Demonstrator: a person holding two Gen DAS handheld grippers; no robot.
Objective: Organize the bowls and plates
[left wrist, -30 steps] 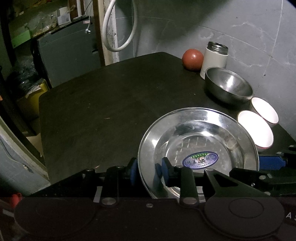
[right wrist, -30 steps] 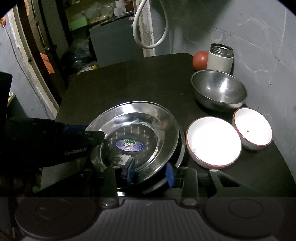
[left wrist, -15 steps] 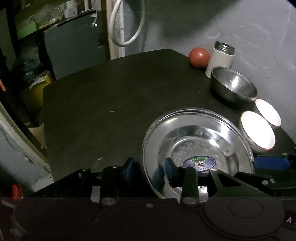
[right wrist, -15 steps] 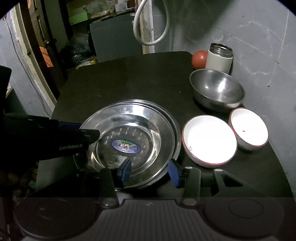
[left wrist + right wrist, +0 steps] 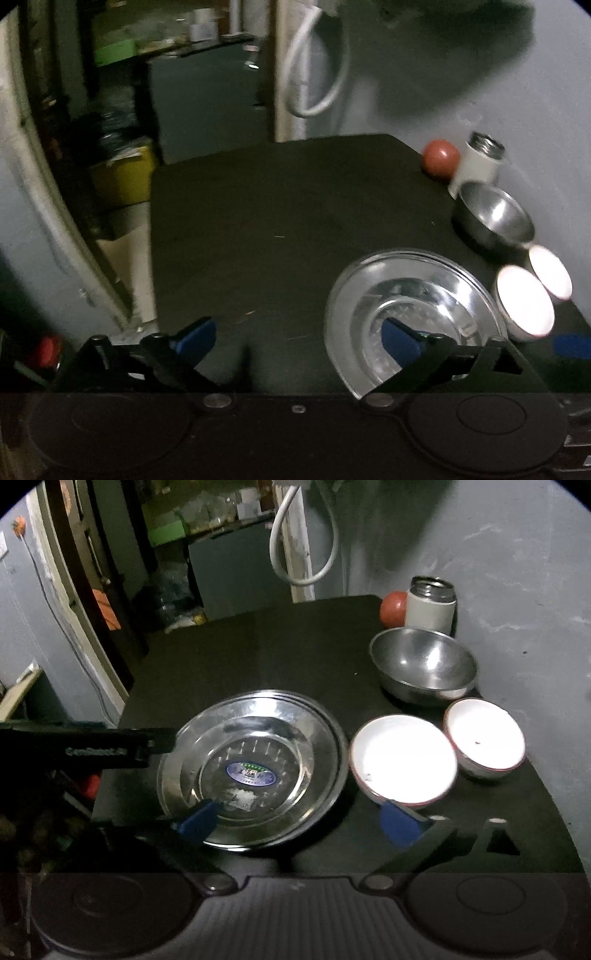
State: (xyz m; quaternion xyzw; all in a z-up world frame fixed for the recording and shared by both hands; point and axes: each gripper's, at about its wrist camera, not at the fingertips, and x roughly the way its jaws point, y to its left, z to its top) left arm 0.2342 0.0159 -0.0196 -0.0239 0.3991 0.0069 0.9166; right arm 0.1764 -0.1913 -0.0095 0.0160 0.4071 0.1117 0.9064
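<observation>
Left tool (image 5: 295, 338): spread wide, grasping nothing — its right finger hangs over the plates' rim, though I can't tell whether it touches.
Steel plates (image 5: 255, 768): nested one in the other, by the double rim, near the front of the dark tabletop (image 5: 258, 646); that step looks done.
Right tool (image 5: 299, 821): also wide apart and empty, one finger over the plates' near edge, the other just before the larger white bowl (image 5: 404, 762).
White bowls: the larger and the smaller white bowl (image 5: 485, 738) sit side by side, unstacked (likely the next job).
Steel bowl (image 5: 424, 668): alone further back, in front of the flask (image 5: 430, 605) — not yet gathered.
</observation>
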